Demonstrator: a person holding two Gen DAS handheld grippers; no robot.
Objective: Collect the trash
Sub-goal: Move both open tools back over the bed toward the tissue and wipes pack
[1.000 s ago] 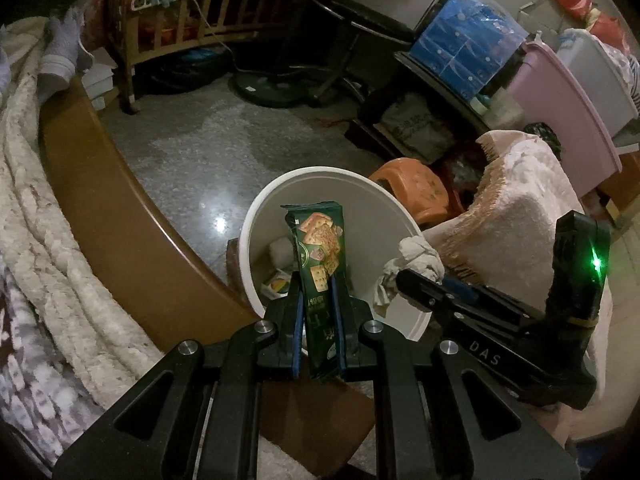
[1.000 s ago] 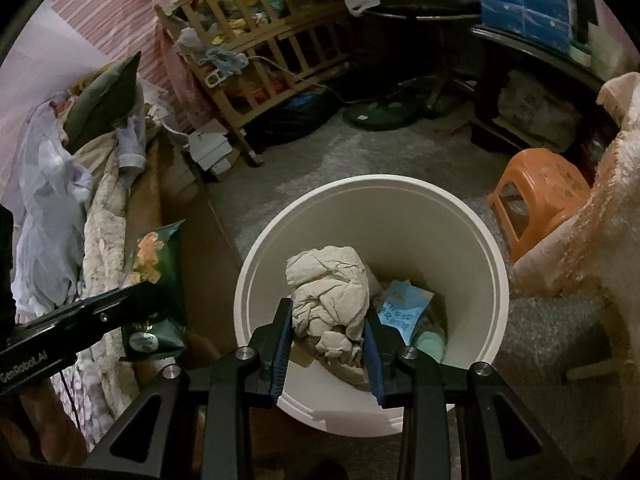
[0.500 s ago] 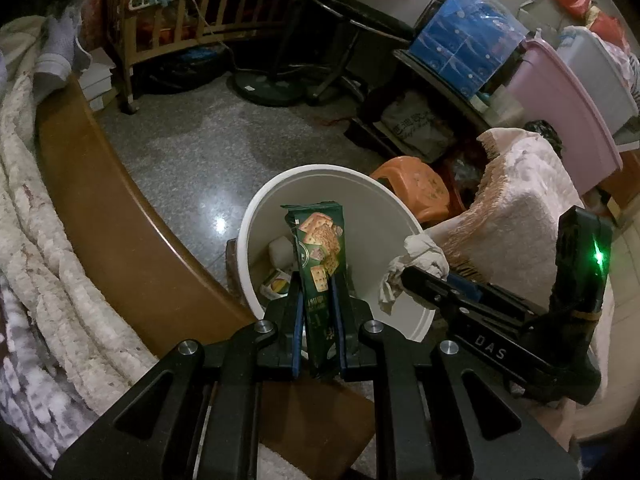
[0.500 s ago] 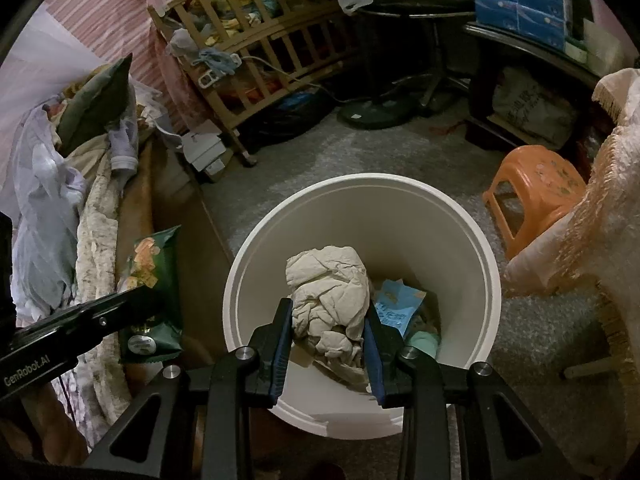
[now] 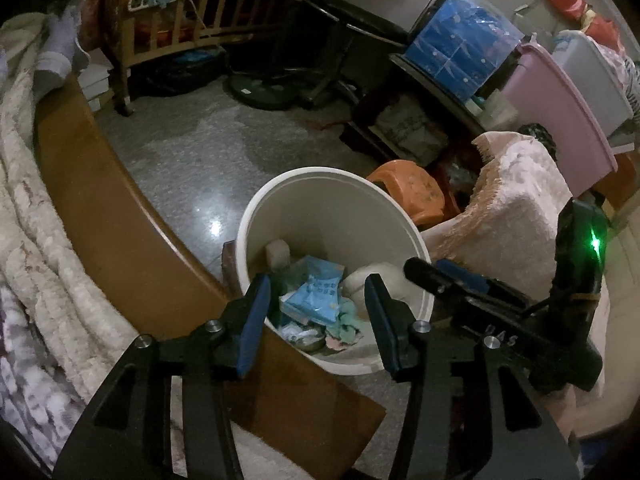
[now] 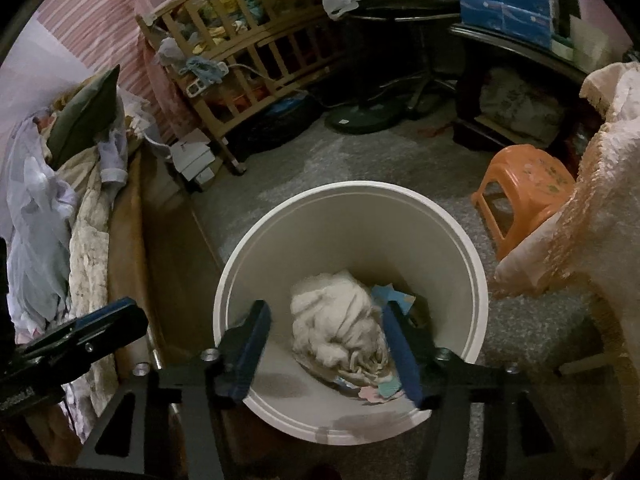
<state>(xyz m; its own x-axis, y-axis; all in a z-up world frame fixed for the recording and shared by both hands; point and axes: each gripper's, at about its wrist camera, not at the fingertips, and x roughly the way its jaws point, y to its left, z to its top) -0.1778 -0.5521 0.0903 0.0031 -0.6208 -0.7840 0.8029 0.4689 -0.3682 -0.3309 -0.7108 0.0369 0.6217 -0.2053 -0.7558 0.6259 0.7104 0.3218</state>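
On the grey floor beside the bed, I'm hovering both grippers, left gripper [image 5: 316, 312] and right gripper [image 6: 326, 344], over the white bin [image 6: 476, 264]; jaws just opening, released, crumpled tissue [image 6: 340, 328] dropping directly below

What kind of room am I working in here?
Most likely a cluttered bedroom at home: a wooden cot stands by the wall, a bed edge with a cream blanket runs alongside, and an orange plastic stool sits near the white trash bin.
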